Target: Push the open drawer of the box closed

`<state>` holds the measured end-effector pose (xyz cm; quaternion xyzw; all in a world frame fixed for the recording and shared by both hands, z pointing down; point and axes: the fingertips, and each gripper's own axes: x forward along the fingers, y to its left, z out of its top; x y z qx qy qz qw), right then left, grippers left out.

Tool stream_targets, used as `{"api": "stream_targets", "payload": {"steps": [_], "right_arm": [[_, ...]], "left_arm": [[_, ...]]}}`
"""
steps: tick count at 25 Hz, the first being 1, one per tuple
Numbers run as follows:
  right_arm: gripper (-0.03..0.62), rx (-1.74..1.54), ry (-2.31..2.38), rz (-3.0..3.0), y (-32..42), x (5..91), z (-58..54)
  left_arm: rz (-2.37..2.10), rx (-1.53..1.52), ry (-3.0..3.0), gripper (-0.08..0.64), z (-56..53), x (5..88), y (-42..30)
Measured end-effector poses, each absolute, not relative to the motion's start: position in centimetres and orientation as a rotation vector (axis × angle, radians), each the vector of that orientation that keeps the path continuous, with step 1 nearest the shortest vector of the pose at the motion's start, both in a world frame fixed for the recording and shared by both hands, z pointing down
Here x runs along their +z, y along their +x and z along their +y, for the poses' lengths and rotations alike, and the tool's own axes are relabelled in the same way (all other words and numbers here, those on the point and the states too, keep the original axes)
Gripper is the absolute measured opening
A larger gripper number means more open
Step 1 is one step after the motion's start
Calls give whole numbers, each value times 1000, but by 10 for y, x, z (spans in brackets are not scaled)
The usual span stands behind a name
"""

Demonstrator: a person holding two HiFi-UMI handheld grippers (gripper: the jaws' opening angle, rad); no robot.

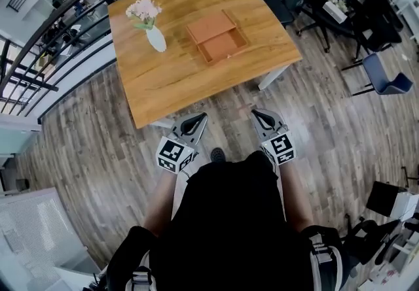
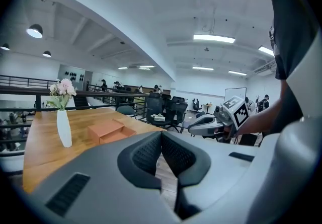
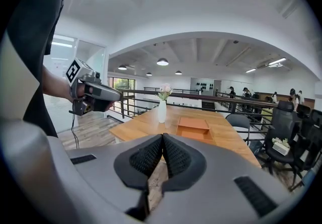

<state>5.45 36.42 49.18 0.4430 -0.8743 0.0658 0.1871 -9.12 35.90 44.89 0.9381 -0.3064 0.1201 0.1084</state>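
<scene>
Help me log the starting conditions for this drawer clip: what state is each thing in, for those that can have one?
Drawer: open, pulled out of the box.
Vase: upright on the table, flowers in it.
Left gripper: fingers together, nothing between them, short of the table.
Right gripper: fingers together, nothing between them, short of the table.

Box [image 1: 211, 26]: flat, orange-brown, lies flat right of centre on the wooden table [image 1: 170, 84]. Drawer [image 1: 224, 46]: open, pulled out toward the table's near edge, shallow inside exposed, rear end in the box.
</scene>
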Motion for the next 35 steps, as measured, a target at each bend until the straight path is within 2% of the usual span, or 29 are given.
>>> {"api": "stream_targets", "payload": {"steps": [14, 35], "right_arm": [[15, 195, 1182, -2471, 46, 499, 308], [15, 173, 928, -2511, 123, 521, 150]], "left_arm": [[-968, 389, 2694, 23, 316, 461, -107], [-1231, 376, 2568, 23, 191, 456, -32]]}}
